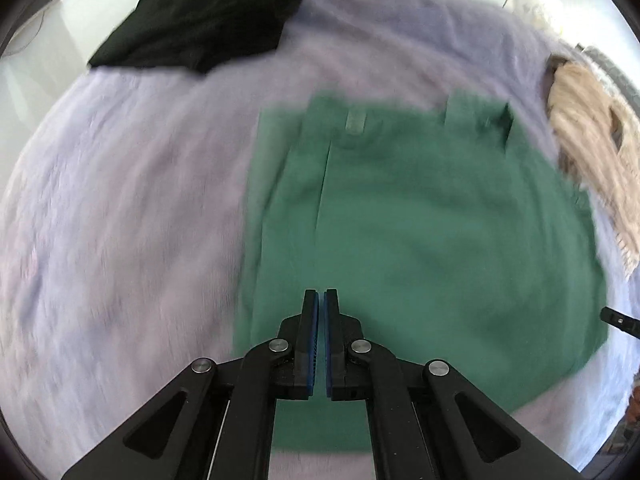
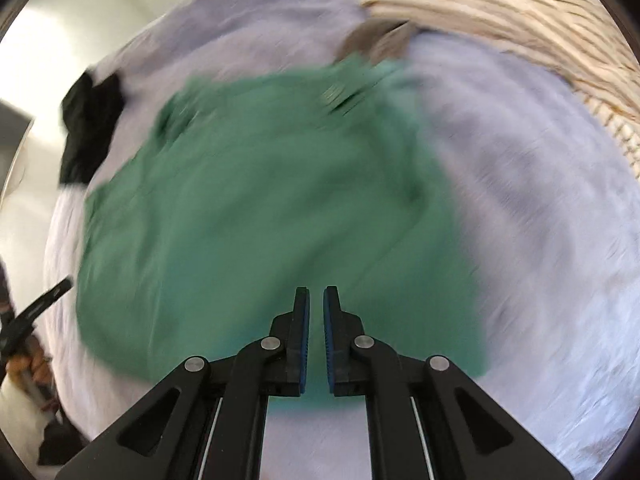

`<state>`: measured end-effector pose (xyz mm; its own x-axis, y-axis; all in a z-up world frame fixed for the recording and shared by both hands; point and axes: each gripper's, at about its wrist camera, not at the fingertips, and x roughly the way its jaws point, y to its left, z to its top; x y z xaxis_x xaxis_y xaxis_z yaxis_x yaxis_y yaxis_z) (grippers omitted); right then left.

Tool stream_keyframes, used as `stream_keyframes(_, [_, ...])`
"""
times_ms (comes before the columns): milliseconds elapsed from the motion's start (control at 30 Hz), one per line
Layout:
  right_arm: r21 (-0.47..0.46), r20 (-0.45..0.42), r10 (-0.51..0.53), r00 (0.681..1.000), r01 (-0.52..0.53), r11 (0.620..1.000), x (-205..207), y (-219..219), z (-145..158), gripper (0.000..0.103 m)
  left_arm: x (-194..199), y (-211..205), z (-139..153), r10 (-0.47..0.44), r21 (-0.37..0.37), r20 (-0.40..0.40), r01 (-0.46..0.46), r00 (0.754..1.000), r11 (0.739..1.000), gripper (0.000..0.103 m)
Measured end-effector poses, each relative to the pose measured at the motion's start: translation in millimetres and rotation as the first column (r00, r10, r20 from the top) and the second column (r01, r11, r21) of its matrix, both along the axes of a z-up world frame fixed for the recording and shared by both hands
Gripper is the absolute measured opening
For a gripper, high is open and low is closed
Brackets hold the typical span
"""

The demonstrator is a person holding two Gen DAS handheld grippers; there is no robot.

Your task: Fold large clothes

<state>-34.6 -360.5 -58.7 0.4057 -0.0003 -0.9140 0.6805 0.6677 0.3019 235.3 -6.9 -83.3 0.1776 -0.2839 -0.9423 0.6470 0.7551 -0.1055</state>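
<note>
Green top [image 1: 420,216] flat on the lilac bedspread [image 1: 120,200]
Neck tag [image 1: 355,122] too blurry to read; left tongs [image 1: 321,300] closed and empty, right tongs [image 2: 316,296] barely parted, holding nothing.

The right claw [image 2: 316,300] hangs nearly closed and empty over a blurred green fabric garment [image 2: 260,216] spread on a pale lilac bedsheet [image 2: 540,240]. A folded black garment [image 2: 90,128] lies at nine o'clock, a cream ribbed knit [image 2: 520,12] at one o'clock.
</note>
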Motion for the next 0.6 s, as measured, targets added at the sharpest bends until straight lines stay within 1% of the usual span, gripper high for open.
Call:
stream_keyframes(67, [0.031, -0.007, 0.053, 0.999, -0.052, 0.998, 2.0, 18.3, -10.3, 0.008, -9.5, 14.6, -20.8, 0.026, 0.040, -0.040, -0.024, 0.999, 0.999, 0.003])
stream_keyframes(133, [0.014, -0.054, 0.089, 0.995, -0.088, 0.996, 2.8, 33.2, -18.7, 0.008, -14.7, 26.4, -35.0, 0.032, 0.034, -0.060, -0.030, 0.998, 0.999, 0.003])
stream_keyframes(200, [-0.025, -0.117, 0.090, 0.989, -0.094, 0.995, -2.4, 38.5, -31.6, 0.006, -16.8, 31.9, -41.2, 0.025, 0.033, -0.067, -0.023, 0.997, 0.999, 0.003])
stream_keyframes(233, [-0.029, -0.122, 0.081, 0.989, -0.085, 0.996, -5.2, 35.3, -34.5, 0.002, -17.6, 33.5, -41.8, 0.014, 0.033, -0.064, -0.012, 0.998, 0.999, 0.003])
stream_keyframes(300, [-0.006, -0.117, 0.030, 0.993, -0.031, 1.000, -17.8, 20.3, -42.6, 0.000, -17.7, 35.1, -41.0, 0.001, 0.033, -0.064, 0.001, 0.998, 0.999, 0.003])
stream_keyframes(333, [-0.009, -0.124, 0.005, 0.992, -0.006, 1.000, -23.3, 14.0, -43.4, 0.000, -17.3, 36.7, -40.2, 0.006, 0.033, -0.068, -0.004, 0.998, 0.999, 0.003])
stream_keyframes(400, [-0.060, -0.178, -0.051, 0.983, 0.041, 0.997, -35.5, 0.1, -44.4, 0.000, -16.7, 42.1, -38.9, 0.020, 0.033, -0.076, -0.018, 0.997, 0.999, 0.003])
stream_keyframes(500, [-0.017, -0.168, -0.088, 0.982, 0.086, 0.996, -51.5, -8.0, -43.2, 0.000, -20.1, 50.2, -31.9, 0.038, 0.048, -0.077, -0.034, 0.996, 0.998, 0.003])
stream_keyframes(600, [-0.033, -0.173, -0.126, 0.977, 0.122, 0.992, -62.5, -8.5, -35.2, 0.000, -20.5, 65.8, -27.6, 0.059, 0.075, -0.065, -0.054, 0.996, 0.996, 0.003])
